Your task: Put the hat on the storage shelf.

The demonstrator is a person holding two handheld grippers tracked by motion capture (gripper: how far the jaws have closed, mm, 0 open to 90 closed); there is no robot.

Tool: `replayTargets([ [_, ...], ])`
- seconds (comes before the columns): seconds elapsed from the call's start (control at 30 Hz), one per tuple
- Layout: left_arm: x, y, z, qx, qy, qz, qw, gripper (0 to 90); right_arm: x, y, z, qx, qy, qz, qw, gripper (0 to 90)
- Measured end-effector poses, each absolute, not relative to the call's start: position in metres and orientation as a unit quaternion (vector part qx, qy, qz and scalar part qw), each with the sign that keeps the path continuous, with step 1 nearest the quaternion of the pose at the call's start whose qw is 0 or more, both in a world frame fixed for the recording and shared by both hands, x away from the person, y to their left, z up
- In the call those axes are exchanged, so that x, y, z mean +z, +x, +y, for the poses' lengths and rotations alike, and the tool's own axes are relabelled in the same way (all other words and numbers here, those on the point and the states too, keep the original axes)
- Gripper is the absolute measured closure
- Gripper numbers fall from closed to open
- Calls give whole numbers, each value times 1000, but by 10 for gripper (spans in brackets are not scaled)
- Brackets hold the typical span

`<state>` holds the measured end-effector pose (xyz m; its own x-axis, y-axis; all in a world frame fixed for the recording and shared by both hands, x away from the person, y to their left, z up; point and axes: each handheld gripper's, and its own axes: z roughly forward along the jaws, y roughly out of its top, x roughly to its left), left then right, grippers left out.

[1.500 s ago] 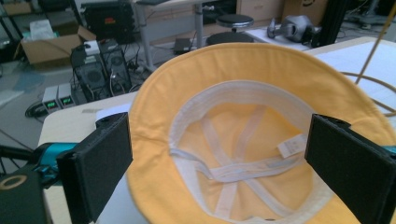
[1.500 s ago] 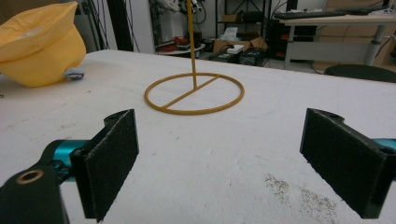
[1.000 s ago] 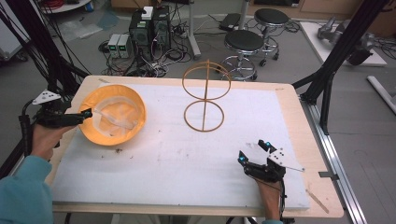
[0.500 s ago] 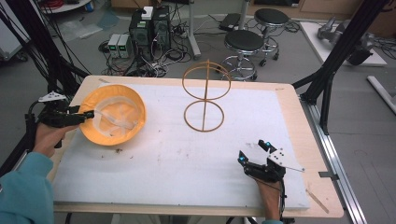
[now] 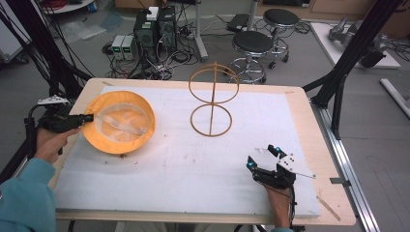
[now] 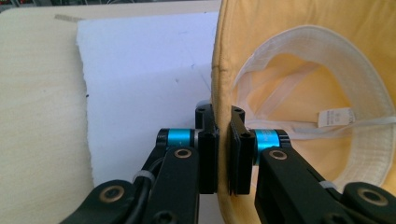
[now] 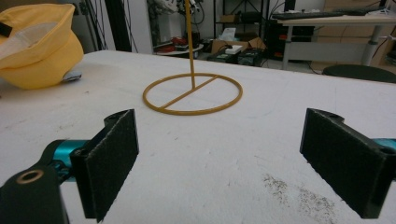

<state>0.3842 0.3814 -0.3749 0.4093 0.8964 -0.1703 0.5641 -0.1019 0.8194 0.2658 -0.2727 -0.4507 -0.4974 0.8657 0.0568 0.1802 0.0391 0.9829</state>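
Left claw point(image 5: 86, 117): at the far left edge of the tabletop point(image 5: 309, 111), jaws pressed together on the brim of the yellow hat point(image 5: 119, 122). Left gripper view confirms it: the brim fabric runs between the two pads, and the hat's white inner band and chin strap open out to the right of the jaws. The hat lies crown down, opening up, on the white foam mat point(image 5: 183, 169), at the mat's left end.

Centre: wire hat stand point(image 5: 212, 99), two rings joined by an upright post, standing at the far middle of the mat, well apart from the hat and to its right.

Right claw point(image 5: 261, 162): near front right of the mat, jaws spread wide, holding nothing; it points toward the stand's base ring.

Judgement: the hat is already in the left claw, so the left hand is the working one. The stand lies to the right of and slightly beyond the hat; the carry would go rightward and up over the top ring.
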Motion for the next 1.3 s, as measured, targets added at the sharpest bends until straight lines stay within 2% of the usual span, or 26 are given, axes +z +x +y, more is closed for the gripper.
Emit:
replayTargets([
  [0.33, -360, 381, 371, 206, 723, 486, 446, 858, -451, 266, -273, 568, 403, 652, 301, 109],
  [0.77, -319, 390, 359, 262, 720, 466, 442, 862, -451, 266, -273, 569, 402, 652, 300, 109],
  [0.93, -312, 391, 352, 300, 733, 445, 418, 862, -451, 266, -273, 567, 400, 654, 302, 109],
  [1.3, -314, 376, 321, 286, 762, 396, 425, 862, -451, 266, -273, 567, 398, 654, 304, 109],
])
